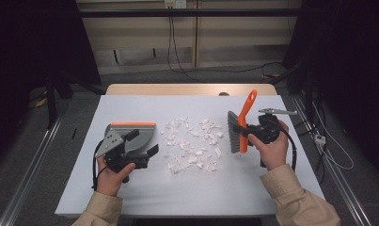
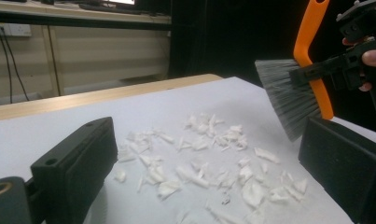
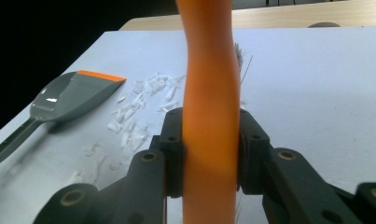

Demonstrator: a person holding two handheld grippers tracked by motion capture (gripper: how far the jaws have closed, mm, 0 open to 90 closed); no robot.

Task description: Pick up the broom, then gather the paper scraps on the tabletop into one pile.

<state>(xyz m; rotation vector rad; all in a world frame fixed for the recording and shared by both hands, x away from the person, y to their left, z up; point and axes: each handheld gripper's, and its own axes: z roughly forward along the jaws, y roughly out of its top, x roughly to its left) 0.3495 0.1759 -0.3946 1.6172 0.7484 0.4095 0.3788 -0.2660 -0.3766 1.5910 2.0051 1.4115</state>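
While clamping smooth orange brush handle (image 3: 209,116), right gripper (image 3: 209,158) faces crumpled white scraps (image 1: 192,143).

Paper scraps (image 1: 192,143) mid-table (image 1: 177,188); dustpan (image 1: 133,136) to their left, under the left gripper (image 1: 140,148); brush (image 1: 239,129) to their right, in the right gripper (image 1: 253,132), bristles toward the scraps.

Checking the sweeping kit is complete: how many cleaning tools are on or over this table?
2: a grey dustpan lying on the table's left, and an orange-handled brush held in the right gripper.
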